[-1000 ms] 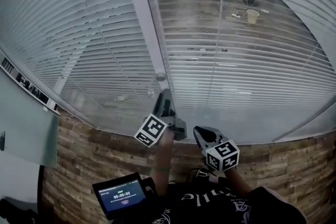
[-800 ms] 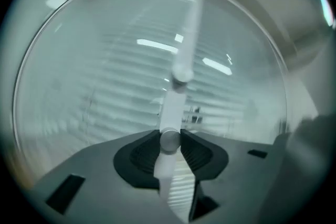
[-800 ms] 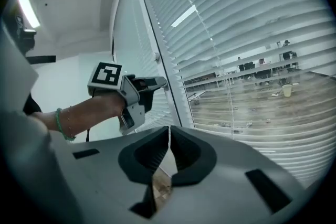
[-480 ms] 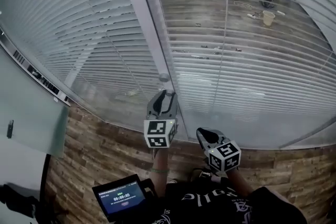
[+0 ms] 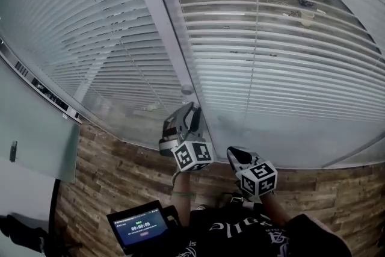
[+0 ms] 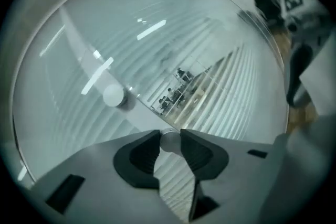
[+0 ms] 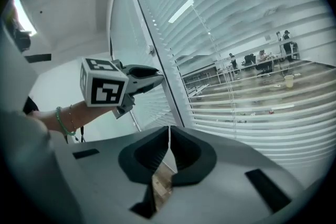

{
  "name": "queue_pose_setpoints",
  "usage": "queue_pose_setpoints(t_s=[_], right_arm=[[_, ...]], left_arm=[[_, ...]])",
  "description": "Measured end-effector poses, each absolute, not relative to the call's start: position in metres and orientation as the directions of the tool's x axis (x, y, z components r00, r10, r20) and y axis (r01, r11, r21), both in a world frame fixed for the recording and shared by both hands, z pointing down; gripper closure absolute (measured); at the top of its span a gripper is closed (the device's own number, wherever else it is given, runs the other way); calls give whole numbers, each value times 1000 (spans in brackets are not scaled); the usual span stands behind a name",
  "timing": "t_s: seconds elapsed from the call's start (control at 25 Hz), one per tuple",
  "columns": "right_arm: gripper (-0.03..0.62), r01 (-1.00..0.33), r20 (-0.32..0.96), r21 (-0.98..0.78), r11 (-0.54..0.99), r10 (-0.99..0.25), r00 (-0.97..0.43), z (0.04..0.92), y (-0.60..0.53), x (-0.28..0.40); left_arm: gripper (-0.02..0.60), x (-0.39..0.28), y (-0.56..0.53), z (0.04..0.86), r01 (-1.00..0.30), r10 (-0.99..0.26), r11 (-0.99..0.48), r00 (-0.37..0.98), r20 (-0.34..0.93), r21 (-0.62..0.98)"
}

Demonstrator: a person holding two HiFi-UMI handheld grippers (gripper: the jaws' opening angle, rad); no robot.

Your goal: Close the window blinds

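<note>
Against the glass (image 5: 283, 129), our left hand-held gripper (image 5: 190, 111) seems clamped on the blind knob (image 6: 169, 141); our right hand-held gripper (image 7: 168, 136) rests closed, empty. Next we twist the knob to shut the slats (image 5: 271, 57).

Pane (image 5: 289, 123): solid, far of both grippers; bars reach to slats (image 5: 271, 39) behind it.
Post (image 5: 159, 27): upright betw. left & right panes; no way through.
Knob (image 5: 187, 89): sticks out by post, just far of L gripper (image 5: 189, 110).
L jaws: gap filled by 2nd knob (image 6: 169, 140), pads on it.
R gripper (image 5: 232, 153): jaws together, no gap; near-right of L gripper, apart from it.
Pale panel (image 5: 30, 147): walls off left side.
Tablet (image 5: 138, 226): near, under L forearm.
Wood floor (image 5: 114, 177): open strip betw. pane & person.
</note>
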State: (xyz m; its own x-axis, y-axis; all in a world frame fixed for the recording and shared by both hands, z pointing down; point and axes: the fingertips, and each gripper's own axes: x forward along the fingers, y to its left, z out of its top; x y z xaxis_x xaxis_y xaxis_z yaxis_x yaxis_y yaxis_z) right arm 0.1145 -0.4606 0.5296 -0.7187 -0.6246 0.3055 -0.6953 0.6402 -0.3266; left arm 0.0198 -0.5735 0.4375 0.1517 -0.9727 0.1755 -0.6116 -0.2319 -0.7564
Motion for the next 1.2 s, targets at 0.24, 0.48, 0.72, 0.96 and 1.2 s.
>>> queue_pose_setpoints(t_s=[0.24,0.48,0.72,0.96,1.2], right_arm=[[572,-709,288,-368,602,-651,-703,531,-468,118],[572,-724,281,-379,576,-674,-683,528,-455,122],[572,-741,276,-387,549,-697,-661,534,-466,122],[572,-762,282,-384,521,-720,-634,532,-465,131],[572,-762,298,-404,507,-715,-633,544,-468,125]], left_arm=[[453,0,-568,413,-897,-941,-338,327,-87,284],[446,4,-561,412,-817,-933,-353,345,-103,455],[456,-2,-573,419,-861,-945,-307,326,-22,405],[457,29,-565,427,-530,-949,-299,251,190,-794],[441,25,-567,423,-830,-930,-364,351,111,-423]])
